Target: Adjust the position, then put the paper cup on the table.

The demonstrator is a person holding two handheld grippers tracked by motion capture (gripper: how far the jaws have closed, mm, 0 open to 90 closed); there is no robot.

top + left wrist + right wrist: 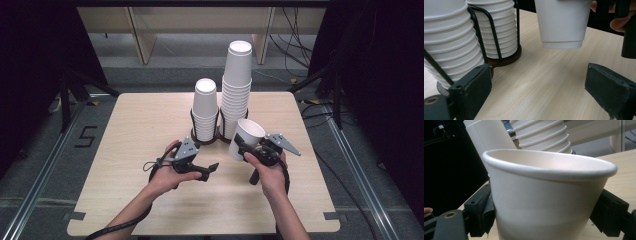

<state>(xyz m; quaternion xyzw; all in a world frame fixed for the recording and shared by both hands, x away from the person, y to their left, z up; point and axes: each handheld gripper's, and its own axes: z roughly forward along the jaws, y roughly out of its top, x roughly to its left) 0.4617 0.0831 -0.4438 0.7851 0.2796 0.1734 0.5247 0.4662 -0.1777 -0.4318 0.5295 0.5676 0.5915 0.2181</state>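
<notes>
A single white paper cup [248,132] hangs tilted just above the table, and my right gripper [243,148] is shut on it. In the right gripper view the cup [544,202] sits between the two black pads [480,212]. My left gripper [208,171] is open and holds nothing, low over the table, to the left of the cup. In the left gripper view its jaws stand wide apart and the held cup [562,22] hovers beyond them. Two stacks of white cups, a short one [205,107] and a tall one [236,85], stand in a black wire holder [218,136].
The light wooden table [140,130] has bare room to the left and at the front. The holder's brown base [507,58] and wire uprights stand close to my left gripper's left jaw. Dark stands and cables lie on the floor around the table.
</notes>
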